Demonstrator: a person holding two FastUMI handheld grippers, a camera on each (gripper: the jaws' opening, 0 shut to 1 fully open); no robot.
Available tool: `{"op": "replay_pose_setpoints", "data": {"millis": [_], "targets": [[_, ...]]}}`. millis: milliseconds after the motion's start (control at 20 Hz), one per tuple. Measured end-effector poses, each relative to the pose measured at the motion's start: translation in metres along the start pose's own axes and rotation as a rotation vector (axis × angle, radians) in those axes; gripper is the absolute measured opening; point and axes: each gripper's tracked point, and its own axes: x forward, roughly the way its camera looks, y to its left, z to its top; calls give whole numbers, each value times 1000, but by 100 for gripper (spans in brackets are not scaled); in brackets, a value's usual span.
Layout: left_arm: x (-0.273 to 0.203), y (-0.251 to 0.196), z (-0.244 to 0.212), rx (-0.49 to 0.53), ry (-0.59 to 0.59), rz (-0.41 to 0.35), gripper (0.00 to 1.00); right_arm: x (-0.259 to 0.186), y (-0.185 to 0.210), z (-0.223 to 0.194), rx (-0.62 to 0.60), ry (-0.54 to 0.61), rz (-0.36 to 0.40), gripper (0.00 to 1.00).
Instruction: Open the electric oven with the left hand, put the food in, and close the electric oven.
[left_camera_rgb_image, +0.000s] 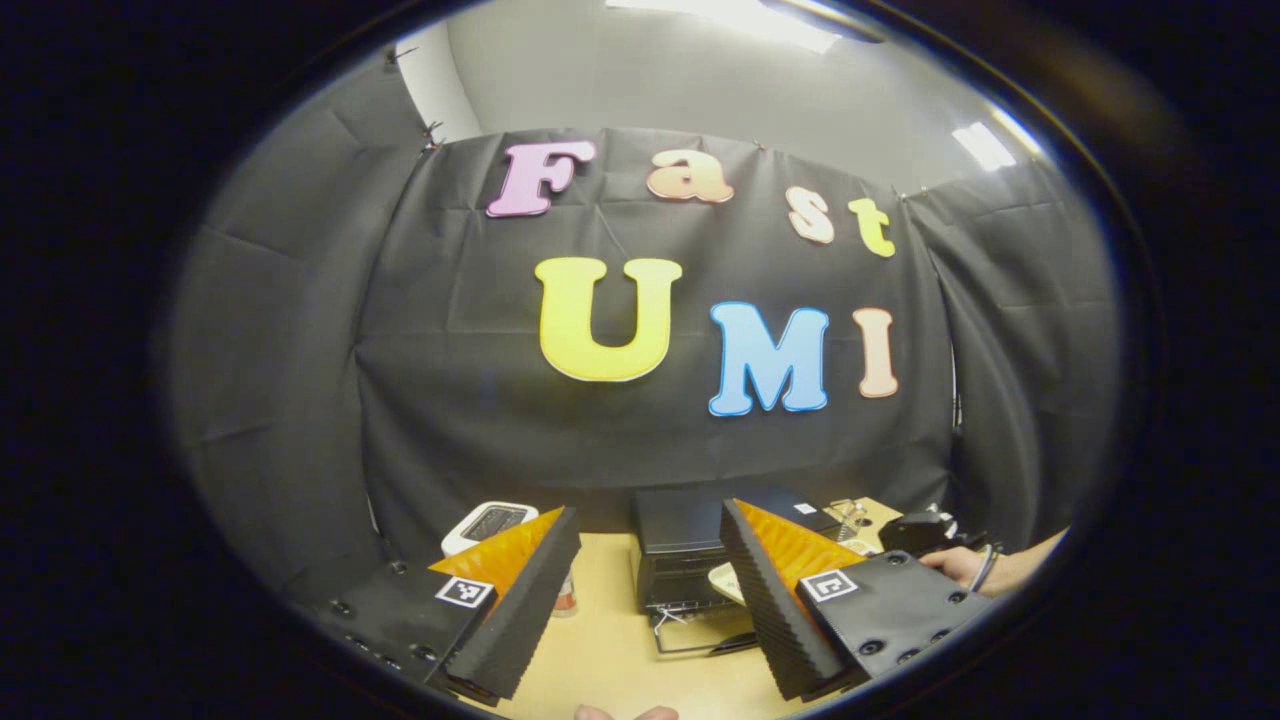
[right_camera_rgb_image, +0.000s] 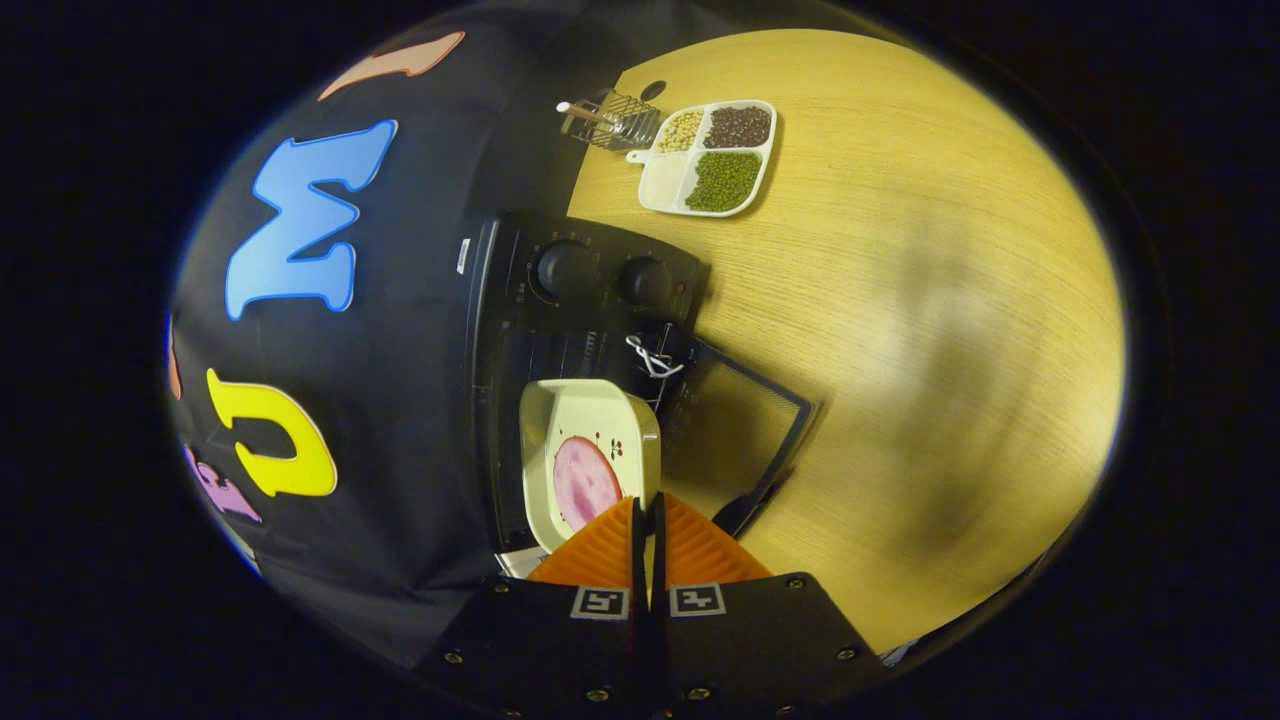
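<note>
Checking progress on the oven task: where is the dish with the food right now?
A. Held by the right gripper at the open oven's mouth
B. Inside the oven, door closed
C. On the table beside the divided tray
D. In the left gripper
A: in the right gripper view the right gripper is shut on the dish's edge, at the mouth of the oven, whose door lies open.

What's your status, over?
Left gripper open, holding nothing. Right gripper shut on the plate of food, at the oven mouth. Door down, nothing blocking.
</note>
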Motion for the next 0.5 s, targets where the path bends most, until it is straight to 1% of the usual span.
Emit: {"op": "replay_pose_setpoints", "data": {"millis": [200,350,450,500], "targets": [[-4,27,-6,-18,11,30,100,31,13,-1,81,-73,-5,1],[-6,48,-10,-35,22,61,100,52,19,7,153,-146,-15,1],[-7,60,-14,-41,30,82,96,67,24,12,170,-190,-21,1],[-8,66,-16,-44,34,90,100,74,28,13,172,-212,-23,1]]}}
